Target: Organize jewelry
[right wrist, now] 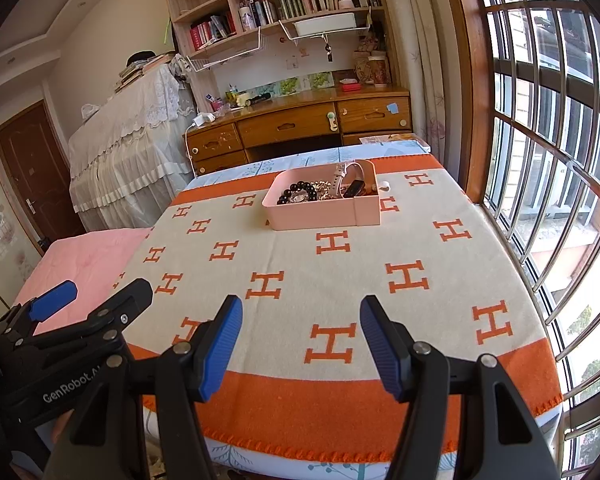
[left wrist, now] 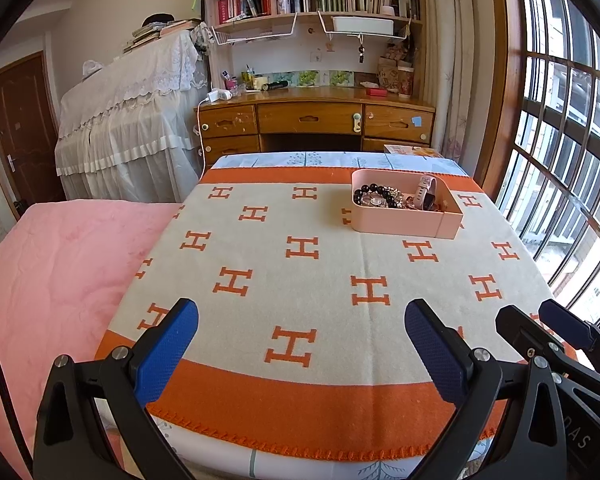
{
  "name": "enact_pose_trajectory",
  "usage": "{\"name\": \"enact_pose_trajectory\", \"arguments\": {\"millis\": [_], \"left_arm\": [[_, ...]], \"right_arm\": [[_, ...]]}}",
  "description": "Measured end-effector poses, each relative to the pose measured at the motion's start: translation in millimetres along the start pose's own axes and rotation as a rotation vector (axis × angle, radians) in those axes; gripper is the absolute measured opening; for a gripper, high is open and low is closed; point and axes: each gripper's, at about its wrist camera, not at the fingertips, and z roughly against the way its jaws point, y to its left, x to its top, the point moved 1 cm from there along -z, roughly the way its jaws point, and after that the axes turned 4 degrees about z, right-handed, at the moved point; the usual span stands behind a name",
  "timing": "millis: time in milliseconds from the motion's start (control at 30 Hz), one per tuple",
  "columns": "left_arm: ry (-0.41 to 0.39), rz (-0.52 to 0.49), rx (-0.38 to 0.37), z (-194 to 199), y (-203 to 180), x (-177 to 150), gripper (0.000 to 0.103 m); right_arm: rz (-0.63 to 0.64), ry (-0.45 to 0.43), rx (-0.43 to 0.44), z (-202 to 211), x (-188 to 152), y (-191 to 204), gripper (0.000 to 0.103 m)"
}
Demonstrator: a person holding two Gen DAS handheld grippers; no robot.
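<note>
A pink box point(left wrist: 404, 222) point(right wrist: 324, 214) sits on the far right part of an orange-and-cream blanket with H marks point(left wrist: 300, 264) point(right wrist: 340, 280). Inside lie a black bead bracelet point(left wrist: 374, 192) point(right wrist: 298, 190), a pale watch with a strap point(left wrist: 428, 190) point(right wrist: 346, 176) and more jewelry in a heap. My left gripper point(left wrist: 300, 332) is open above the blanket's near edge, nothing between its blue pads. My right gripper point(right wrist: 300, 332) is open too and holds nothing. Each gripper shows at the side of the other's view, the right one point(left wrist: 540, 320) and the left one point(right wrist: 100, 294).
A pink quilt point(left wrist: 60, 264) point(right wrist: 84, 256) lies left of the blanket. Behind the bed stand a wooden desk point(left wrist: 316, 120) point(right wrist: 300, 124) with bookshelves and a lace-covered piece of furniture point(left wrist: 132, 120). A barred window point(left wrist: 560, 140) point(right wrist: 540, 160) runs along the right.
</note>
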Motion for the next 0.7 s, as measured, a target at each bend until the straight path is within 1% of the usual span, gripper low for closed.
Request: {"name": "enact_pose_trajectory", "arguments": {"millis": [700], "left_arm": [[0.005,-0.002,-0.002,-0.4,-3.6,-0.2,0.102]], "right_arm": [[0.001,-0.002,0.000,-0.4,-0.9,-0.3,0.062]]}}
